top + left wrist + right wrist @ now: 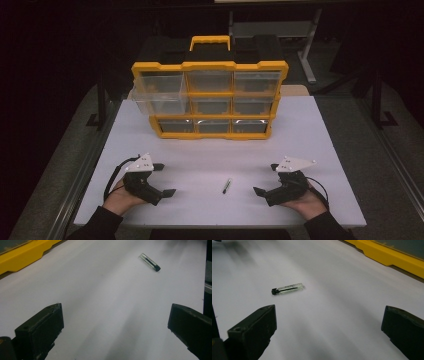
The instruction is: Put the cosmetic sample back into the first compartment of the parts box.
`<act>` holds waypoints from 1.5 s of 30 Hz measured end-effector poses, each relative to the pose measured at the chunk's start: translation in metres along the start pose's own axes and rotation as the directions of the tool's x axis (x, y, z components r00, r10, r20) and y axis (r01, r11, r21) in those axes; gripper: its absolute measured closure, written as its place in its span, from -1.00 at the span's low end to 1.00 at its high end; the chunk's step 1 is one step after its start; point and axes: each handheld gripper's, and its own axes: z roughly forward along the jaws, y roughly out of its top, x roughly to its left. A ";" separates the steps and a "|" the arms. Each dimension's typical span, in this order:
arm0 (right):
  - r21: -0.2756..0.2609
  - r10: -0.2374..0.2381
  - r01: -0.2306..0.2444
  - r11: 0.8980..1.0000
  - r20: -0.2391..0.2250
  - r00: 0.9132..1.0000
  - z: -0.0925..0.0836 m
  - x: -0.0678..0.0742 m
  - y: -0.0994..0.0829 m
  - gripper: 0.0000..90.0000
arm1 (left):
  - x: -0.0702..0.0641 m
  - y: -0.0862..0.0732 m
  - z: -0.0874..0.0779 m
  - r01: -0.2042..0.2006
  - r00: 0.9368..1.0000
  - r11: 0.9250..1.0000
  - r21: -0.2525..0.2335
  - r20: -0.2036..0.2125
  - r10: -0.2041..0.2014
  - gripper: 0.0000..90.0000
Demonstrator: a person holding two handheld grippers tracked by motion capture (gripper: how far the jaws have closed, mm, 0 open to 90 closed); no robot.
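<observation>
A small clear vial with a black cap (227, 185) lies flat on the white table (320, 145), between the two grippers. My left gripper (164, 179) rests near the front left, jaws wide open and empty, pointing toward the vial (150, 262). At the front right my right gripper (266, 179) is open too, nothing between its jaws, with the vial (287, 289) ahead and to the left in its view. A yellow organiser with clear drawers (210, 97) stands upright at the back of the table; its left middle drawer (159, 100) is pulled out.
The organiser's yellow base shows at the top left corner of the left gripper view (22, 255) and the top right of the right gripper view (392, 257). A grey floor and table legs surround the table. A desk frame (305, 45) stands behind.
</observation>
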 end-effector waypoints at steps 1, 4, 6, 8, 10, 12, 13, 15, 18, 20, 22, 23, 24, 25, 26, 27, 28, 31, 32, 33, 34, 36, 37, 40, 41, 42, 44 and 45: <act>0.000 -0.001 0.001 1.000 -0.001 1.000 0.000 0.000 0.000 -1.00 | 0.000 0.000 0.000 0.002 1.000 1.000 -0.001 0.000 -0.002 -1.00; 0.000 -0.001 0.001 1.000 -0.004 1.000 -0.001 0.000 0.000 -1.00 | 0.000 0.000 0.000 0.000 1.000 1.000 0.001 0.001 0.000 -1.00; -0.005 0.001 -0.001 1.000 -0.007 1.000 -0.002 0.000 0.000 -1.00 | -0.001 0.000 0.001 0.003 1.000 1.000 0.001 0.004 -0.003 -1.00; -0.008 0.000 0.000 1.000 -0.009 1.000 -0.002 -0.001 0.001 -1.00 | -0.001 0.000 0.001 0.004 1.000 1.000 0.001 0.004 -0.004 -1.00; -0.007 -0.001 0.001 1.000 -0.011 1.000 -0.002 -0.001 0.001 -1.00 | -0.002 -0.001 0.001 0.003 1.000 1.000 0.002 0.005 -0.003 -1.00; -0.003 -0.008 0.008 1.000 -0.012 1.000 -0.002 0.000 0.003 -1.00 | -0.002 -0.001 0.000 0.001 1.000 1.000 0.002 0.005 -0.001 -1.00; -0.003 -0.008 0.008 1.000 -0.012 1.000 -0.002 0.000 0.003 -1.00 | -0.002 -0.001 0.000 0.001 1.000 1.000 0.002 0.005 -0.001 -1.00; -0.004 -0.010 0.010 1.000 -0.014 1.000 -0.002 0.000 0.003 -1.00 | -0.002 -0.001 0.000 0.000 1.000 1.000 -0.001 0.004 0.000 -1.00; -0.007 -0.014 0.014 1.000 -0.025 1.000 0.000 0.002 0.006 -1.00 | -0.001 -0.002 -0.001 0.005 1.000 1.000 -0.002 0.002 -0.005 -1.00; -0.008 -0.023 0.023 1.000 -0.033 0.999 0.002 0.003 0.008 -1.00 | -0.001 -0.001 -0.001 0.007 1.000 1.000 -0.005 0.004 -0.007 -1.00; -0.007 -0.026 0.026 1.000 -0.036 0.999 0.003 0.003 0.009 -1.00 | -0.001 -0.001 -0.001 0.007 1.000 1.000 -0.005 0.004 -0.007 -1.00; -0.005 -0.027 0.027 1.000 -0.042 0.999 0.005 0.004 0.011 -1.00 | -0.001 -0.002 -0.001 0.009 1.000 1.000 -0.005 0.005 -0.009 -1.00; -0.003 -0.028 0.028 1.000 -0.044 0.999 0.007 0.004 0.012 -1.00 | -0.001 -0.002 0.000 0.008 1.000 1.000 -0.004 0.005 -0.008 -1.00; -0.001 -0.030 0.030 1.000 -0.048 0.998 0.008 0.004 0.013 -1.00 | -0.001 -0.002 0.000 0.008 1.000 1.000 -0.002 0.005 -0.008 -1.00; -0.001 -0.030 0.030 1.000 -0.048 0.998 0.008 0.004 0.013 -1.00 | -0.001 -0.002 0.000 0.008 1.000 1.000 -0.002 0.005 -0.008 -1.00; 0.001 -0.033 0.033 0.999 -0.051 0.998 0.009 0.005 0.014 -1.00 | -0.001 -0.002 0.000 0.008 1.000 1.000 -0.002 0.005 -0.008 -1.00; 0.001 -0.043 0.044 0.999 -0.064 0.997 0.012 0.007 0.017 -1.00 | -0.001 -0.002 0.000 0.010 1.000 1.000 -0.003 0.009 -0.010 -1.00; 0.009 -0.056 0.057 0.998 -0.077 0.995 0.015 0.009 0.020 -1.00 | -0.001 -0.002 0.000 0.009 1.000 1.000 -0.004 0.011 -0.009 -1.00; 0.011 -0.058 0.059 0.998 -0.081 0.995 0.017 0.009 0.021 -1.00 | -0.001 -0.002 0.000 0.011 1.000 1.000 -0.005 0.012 -0.011 -1.00; 0.012 -0.061 0.062 0.998 -0.084 0.995 0.018 0.010 0.021 -1.00 | -0.001 -0.002 0.000 0.010 1.000 1.000 -0.006 0.014 -0.010 -1.00; 0.015 -0.064 0.065 0.998 -0.088 0.994 0.019 0.010 0.022 -1.00 | -0.001 -0.002 0.000 0.012 1.000 1.000 -0.007 0.015 -0.012 -1.00; 0.016 -0.067 0.069 0.998 -0.093 0.993 0.021 0.011 0.023 -1.00 | -0.001 -0.002 0.000 0.014 1.000 1.000 -0.006 0.015 -0.014 -1.00; 0.018 -0.067 0.069 0.997 -0.097 0.993 0.022 0.011 0.024 -1.00 | -0.001 -0.002 0.000 0.012 1.000 1.000 -0.006 0.017 -0.012 -1.00; 0.023 -0.073 0.076 0.997 -0.105 0.992 0.026 0.012 0.026 -1.00 | -0.001 -0.002 0.000 0.014 1.000 1.000 -0.008 0.019 -0.013 -1.00; 0.028 -0.076 0.079 0.996 -0.112 0.991 0.028 0.012 0.027 -1.00 | -0.001 -0.002 0.000 0.014 1.000 1.000 -0.009 0.020 -0.013 -1.00; 0.029 -0.078 0.082 0.996 -0.114 0.990 0.029 0.013 0.028 -1.00 | -0.001 -0.002 0.000 0.015 1.000 1.000 -0.010 0.020 -0.015 -1.00; 0.030 -0.081 0.085 0.996 -0.118 0.990 0.031 0.013 0.029 -1.00 | -0.001 -0.002 0.000 0.016 1.000 1.000 -0.009 0.020 -0.016 -1.00; 0.032 -0.082 0.087 0.996 -0.122 0.989 0.032 0.013 0.030 -1.00 | 0.000 -0.002 0.000 0.015 1.000 1.000 -0.008 0.020 -0.015 -1.00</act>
